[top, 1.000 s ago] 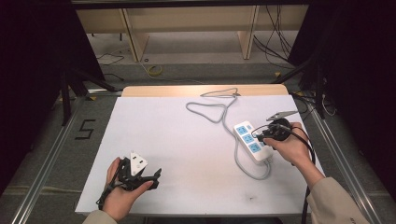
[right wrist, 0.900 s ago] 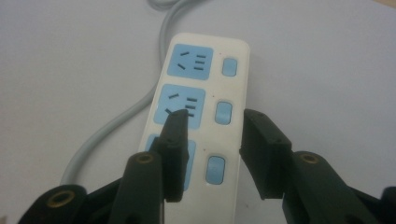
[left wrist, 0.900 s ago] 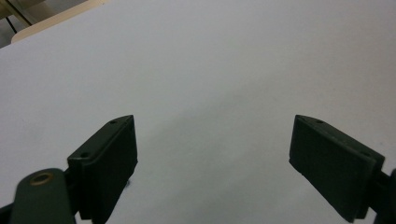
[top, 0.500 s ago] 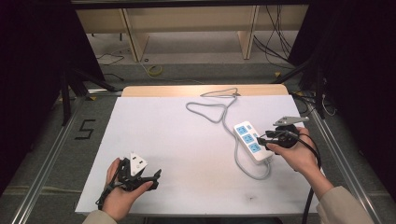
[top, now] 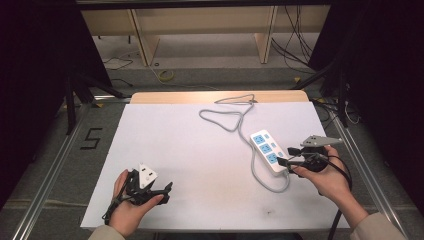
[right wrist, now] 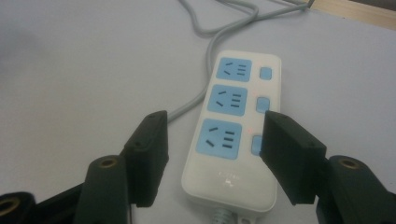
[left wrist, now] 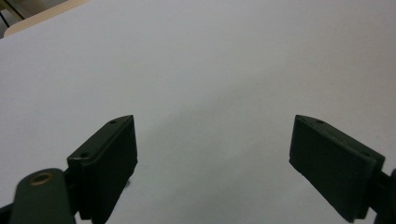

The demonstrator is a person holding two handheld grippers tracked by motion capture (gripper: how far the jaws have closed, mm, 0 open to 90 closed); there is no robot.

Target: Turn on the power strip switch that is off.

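Since the earlier frames, the right gripper (top: pixel 291 157) has pulled back from on top of the power strip (top: pixel 268 151) and now sits just past its near right end, with the person's right hand (top: pixel 327 176) holding it. Its two black jaws are apart, with nothing between them, and in the right gripper view they stand on both sides of the strip's near end without touching it. That strip is white with three blue sockets and small blue buttons, and it lies flat on the right part of the white table (top: pixel 190 150). A grey cord (top: pixel 234 118) runs from it in loops toward the far edge. Over at the near left corner, the left gripper (top: pixel 161 189) has stayed put in the left hand (top: pixel 129 212). Its jaws are wide apart over bare white table.
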